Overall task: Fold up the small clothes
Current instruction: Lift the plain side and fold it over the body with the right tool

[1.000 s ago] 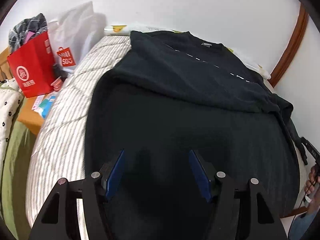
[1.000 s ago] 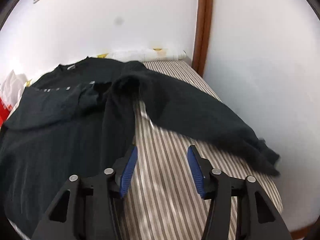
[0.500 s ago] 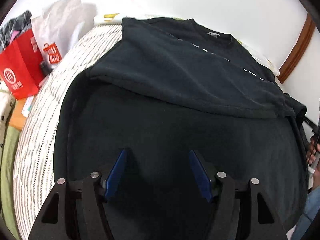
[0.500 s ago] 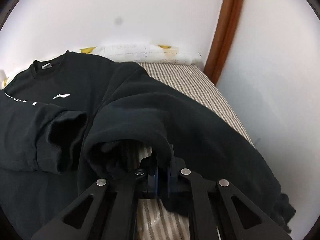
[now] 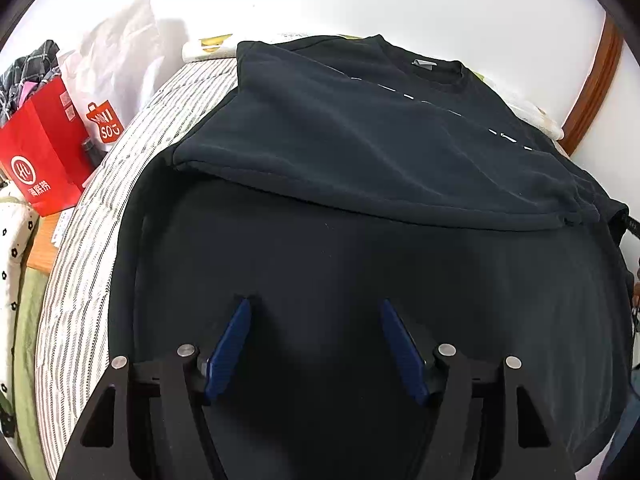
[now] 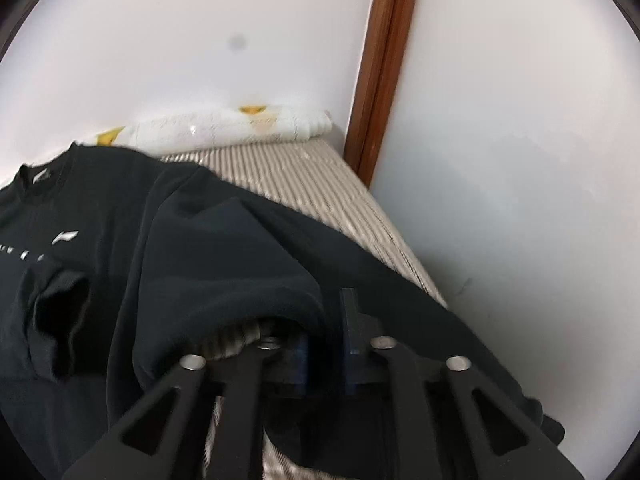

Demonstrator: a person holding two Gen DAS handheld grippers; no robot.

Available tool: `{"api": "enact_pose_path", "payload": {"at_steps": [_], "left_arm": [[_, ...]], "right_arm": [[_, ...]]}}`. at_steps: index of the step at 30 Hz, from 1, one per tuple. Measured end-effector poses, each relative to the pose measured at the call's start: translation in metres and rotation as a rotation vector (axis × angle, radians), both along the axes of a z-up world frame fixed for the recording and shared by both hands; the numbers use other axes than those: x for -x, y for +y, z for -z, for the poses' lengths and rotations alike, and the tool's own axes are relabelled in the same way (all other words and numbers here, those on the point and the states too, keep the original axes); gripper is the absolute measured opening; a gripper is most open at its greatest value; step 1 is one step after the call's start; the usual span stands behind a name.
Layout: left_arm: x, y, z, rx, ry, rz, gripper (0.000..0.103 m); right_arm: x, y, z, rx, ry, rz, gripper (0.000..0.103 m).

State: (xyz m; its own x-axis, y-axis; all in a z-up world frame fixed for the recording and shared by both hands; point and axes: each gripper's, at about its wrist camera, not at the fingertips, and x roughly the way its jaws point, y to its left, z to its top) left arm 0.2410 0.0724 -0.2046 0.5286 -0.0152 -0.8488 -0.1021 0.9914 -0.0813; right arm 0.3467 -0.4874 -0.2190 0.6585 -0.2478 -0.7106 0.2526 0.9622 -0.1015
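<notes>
A black sweatshirt (image 5: 360,140) lies spread on the striped bed (image 5: 80,280), its left sleeve folded across the chest. My left gripper (image 5: 316,308) hovers open over the lower body of the sweatshirt, with nothing between its blue pads. In the right wrist view the sweatshirt (image 6: 120,220) shows its white chest logo. Its right sleeve (image 6: 248,248) arches up over my right gripper (image 6: 326,332). Those jaws are opening, with a fold of sleeve still between them; the left pad is mostly hidden by cloth.
A red paper bag (image 5: 40,160) and a white shopping bag (image 5: 112,80) stand off the bed's left side. A rolled white towel (image 6: 232,128) lies at the bed's head against the wall. A wooden door frame (image 6: 380,80) and a white wall close the right side.
My right gripper moved to the sleeve, shut on it and lifted it leftward; its jaws have since parted slightly. My left gripper shifted forward over the body and stayed open.
</notes>
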Motion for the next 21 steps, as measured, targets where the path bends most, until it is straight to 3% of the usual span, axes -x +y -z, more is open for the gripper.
{"api": "enact_pose_path", "payload": {"at_steps": [1, 3, 6, 11, 15, 19, 21], "left_arm": [[0.001, 0.000, 0.000, 0.006, 0.001, 0.000, 0.066], [0.004, 0.000, 0.000, 0.009, 0.002, 0.002, 0.066], [0.007, -0.002, -0.001, 0.008, 0.004, 0.009, 0.066], [0.011, -0.003, -0.002, 0.035, 0.003, 0.009, 0.066], [0.014, -0.005, -0.003, 0.030, 0.005, 0.008, 0.066], [0.015, -0.008, -0.005, 0.052, 0.011, 0.001, 0.066], [0.013, -0.010, -0.005, 0.052, 0.014, -0.001, 0.066]], "right_arm": [[0.006, 0.000, -0.001, -0.008, -0.005, -0.006, 0.043], [0.030, 0.001, 0.000, -0.002, -0.018, -0.021, 0.053], [0.065, -0.007, 0.006, 0.034, -0.002, -0.005, 0.057], [0.115, -0.049, 0.022, 0.076, 0.025, 0.119, 0.062], [0.128, -0.074, 0.045, 0.086, 0.120, 0.140, 0.063], [0.130, -0.079, 0.049, 0.111, 0.122, 0.137, 0.073], [0.127, -0.087, 0.050, 0.083, 0.118, 0.150, 0.074]]}}
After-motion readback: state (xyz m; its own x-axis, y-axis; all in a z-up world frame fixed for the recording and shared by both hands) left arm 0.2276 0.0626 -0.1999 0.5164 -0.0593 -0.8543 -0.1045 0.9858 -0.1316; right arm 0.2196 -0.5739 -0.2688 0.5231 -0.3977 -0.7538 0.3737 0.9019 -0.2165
